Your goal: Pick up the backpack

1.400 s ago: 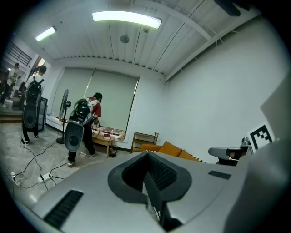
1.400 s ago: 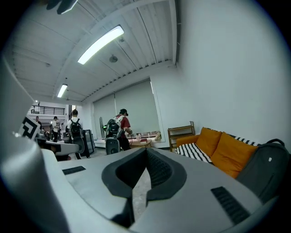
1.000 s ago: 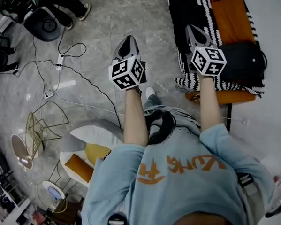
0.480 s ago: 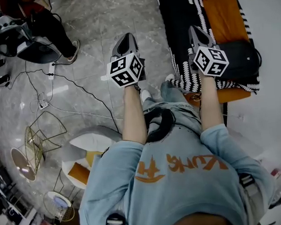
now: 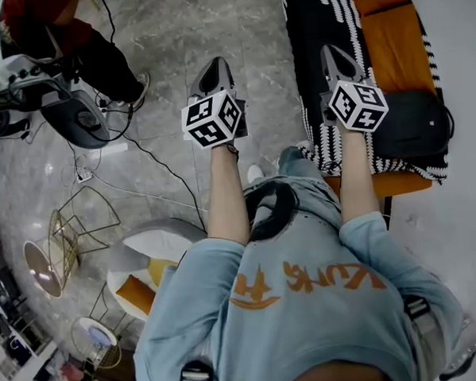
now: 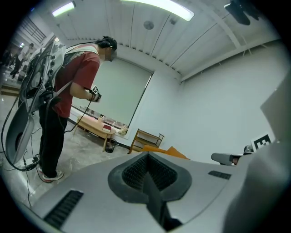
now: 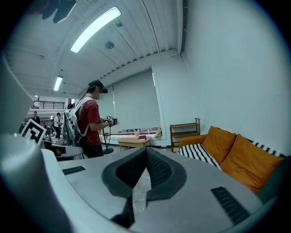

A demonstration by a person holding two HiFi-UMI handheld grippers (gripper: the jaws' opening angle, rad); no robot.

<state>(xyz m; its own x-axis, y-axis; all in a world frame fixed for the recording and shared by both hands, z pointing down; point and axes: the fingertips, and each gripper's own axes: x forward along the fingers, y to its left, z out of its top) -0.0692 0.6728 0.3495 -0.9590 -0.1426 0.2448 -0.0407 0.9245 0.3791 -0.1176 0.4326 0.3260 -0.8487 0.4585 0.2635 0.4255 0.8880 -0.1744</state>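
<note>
Bright ceiling strip lights (image 7: 95, 28); fisheye-warped edges.

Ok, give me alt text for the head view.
Seen from above, a person in a blue shirt holds the left tool and right tool forward, both shut and empty. A black backpack lies on an orange sofa with a striped blanket, just right of the right tool.
</note>
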